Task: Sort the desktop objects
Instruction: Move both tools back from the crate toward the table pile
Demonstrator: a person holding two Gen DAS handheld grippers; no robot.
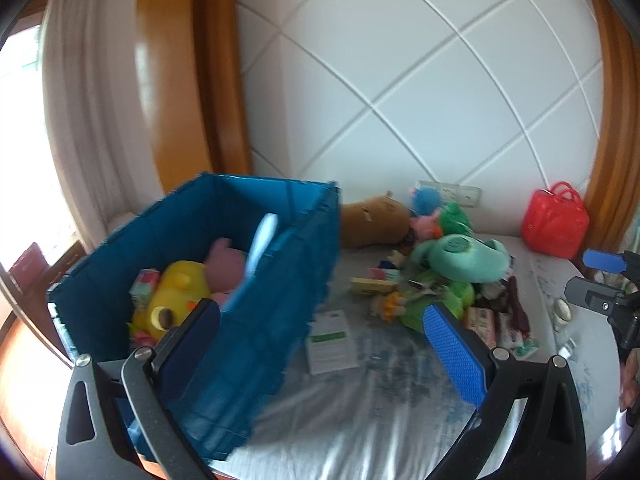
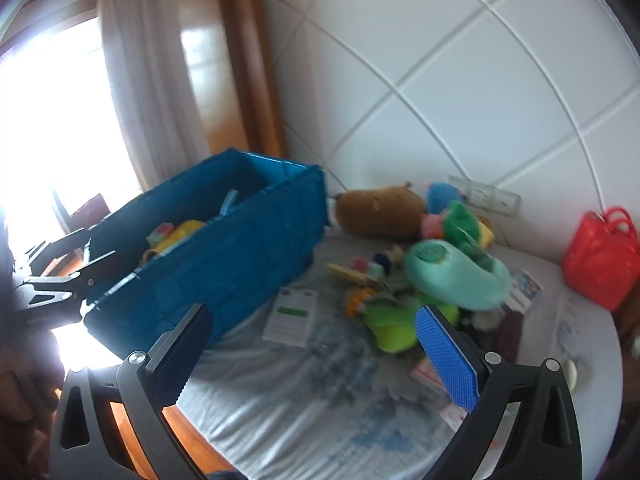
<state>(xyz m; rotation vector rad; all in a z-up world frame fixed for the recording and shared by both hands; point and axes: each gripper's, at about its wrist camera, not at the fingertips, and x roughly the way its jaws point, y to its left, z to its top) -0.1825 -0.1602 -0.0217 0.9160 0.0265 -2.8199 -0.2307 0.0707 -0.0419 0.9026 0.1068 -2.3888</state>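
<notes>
Both tools are spread apart and empty: left gripper (image 1: pixel 324 336) near the blue crate (image 1: pixel 280 280), right gripper (image 2: pixel 316 344) over the tablecloth (image 2: pixel 320 392). Beyond lies the toy pile; the mint plush (image 2: pixel 452 276) looks soft, light, compressible. Pinch its thick rolled body.

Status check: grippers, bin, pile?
Left gripper open, empty. Right gripper open, empty. Blue bin part-filled; toy pile unsorted. White card between them.

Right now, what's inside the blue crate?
In the blue crate: a yellow plush duck, a pink plush, a small carton and a light blue strip. Anything beneath them is hidden.
</notes>
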